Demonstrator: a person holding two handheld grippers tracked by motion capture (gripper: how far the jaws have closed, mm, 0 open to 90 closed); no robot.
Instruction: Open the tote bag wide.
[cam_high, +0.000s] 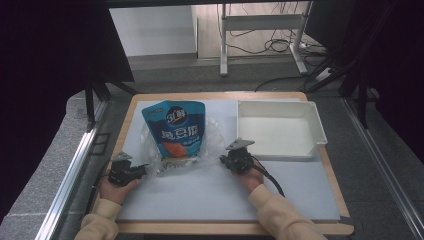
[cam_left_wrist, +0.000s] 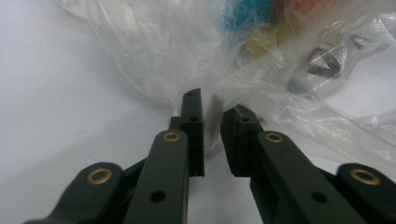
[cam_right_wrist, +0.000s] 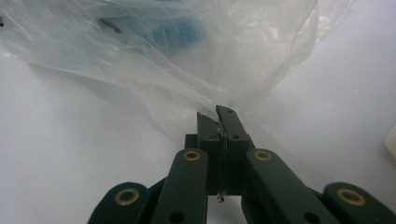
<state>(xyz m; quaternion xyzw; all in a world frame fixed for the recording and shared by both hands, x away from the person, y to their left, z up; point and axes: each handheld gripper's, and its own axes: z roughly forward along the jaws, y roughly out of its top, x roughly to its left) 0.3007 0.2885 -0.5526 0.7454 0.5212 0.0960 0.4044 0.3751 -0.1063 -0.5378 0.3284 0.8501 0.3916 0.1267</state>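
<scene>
A blue snack pouch (cam_high: 172, 132) lies inside a clear plastic bag (cam_high: 212, 135) on the white mat (cam_high: 210, 197). My left gripper (cam_high: 144, 170) is at the bag's left edge. In the left gripper view its jaws (cam_left_wrist: 212, 105) stand slightly apart, open, with a thin fold of the bag (cam_left_wrist: 163, 60) in the gap and not pinched. My right gripper (cam_high: 222, 160) is at the bag's right edge. In the right gripper view it (cam_right_wrist: 215, 112) is shut on a thin edge of the bag (cam_right_wrist: 187, 60). The pouch shows blurred through the film (cam_left_wrist: 252, 14) (cam_right_wrist: 182, 30).
A white rectangular tray (cam_high: 320, 125) stands at the back right of the mat, just beyond my right gripper. The wooden table edge (cam_high: 125, 120) runs along the left. A cable (cam_high: 272, 180) trails from my right gripper toward the near edge.
</scene>
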